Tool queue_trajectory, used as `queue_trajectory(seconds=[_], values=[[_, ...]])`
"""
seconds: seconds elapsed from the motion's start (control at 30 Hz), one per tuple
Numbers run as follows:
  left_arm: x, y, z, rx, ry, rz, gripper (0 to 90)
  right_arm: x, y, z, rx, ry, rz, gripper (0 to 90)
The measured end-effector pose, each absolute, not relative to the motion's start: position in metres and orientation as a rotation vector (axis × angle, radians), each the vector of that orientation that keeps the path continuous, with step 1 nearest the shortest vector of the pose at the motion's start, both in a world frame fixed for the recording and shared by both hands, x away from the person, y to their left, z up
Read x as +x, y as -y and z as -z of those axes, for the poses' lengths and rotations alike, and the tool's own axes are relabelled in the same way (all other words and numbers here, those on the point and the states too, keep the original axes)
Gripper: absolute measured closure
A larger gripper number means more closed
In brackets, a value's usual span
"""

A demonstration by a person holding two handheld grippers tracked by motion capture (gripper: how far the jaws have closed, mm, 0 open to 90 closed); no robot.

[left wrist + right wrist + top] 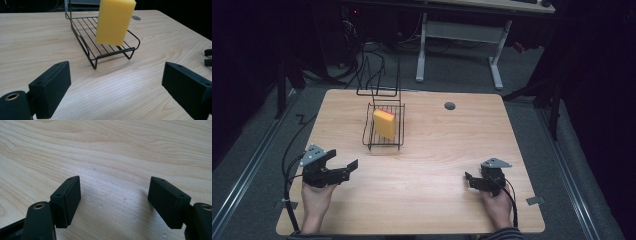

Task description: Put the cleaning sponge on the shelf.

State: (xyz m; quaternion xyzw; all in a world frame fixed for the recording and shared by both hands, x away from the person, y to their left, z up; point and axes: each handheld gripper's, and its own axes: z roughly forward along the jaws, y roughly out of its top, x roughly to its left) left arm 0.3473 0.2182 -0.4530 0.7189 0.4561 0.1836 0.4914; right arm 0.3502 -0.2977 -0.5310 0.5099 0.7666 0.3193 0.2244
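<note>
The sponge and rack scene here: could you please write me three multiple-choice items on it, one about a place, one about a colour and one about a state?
1. Where is the sponge?
A. Flat on the bare table
B. On the wire rack
C. Between a gripper's jaws

2. What colour is the sponge's broad face?
A. Yellow
B. Blue
C. White

3. How do the left gripper and the right gripper stand?
A. Both shut on the sponge
B. One open, one shut
C. Both open and empty

Answers:
1. B: in the left gripper view the sponge stands on the rack's wire grid, near the middle of the wooden table.
2. A: its broad face is yellow in the high view and the left gripper view.
3. C: each gripper view shows its two black jaws apart with bare wood between them.
</note>
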Motion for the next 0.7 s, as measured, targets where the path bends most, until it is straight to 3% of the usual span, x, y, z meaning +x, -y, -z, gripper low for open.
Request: queue_trajectory(seconds=[0.7], values=[[0.346,-0.221,0.476,1.751,-1.148,-0.412,10.6,0.35,0.298,0.531,1.407,-2.115,-0.881,26.9]])
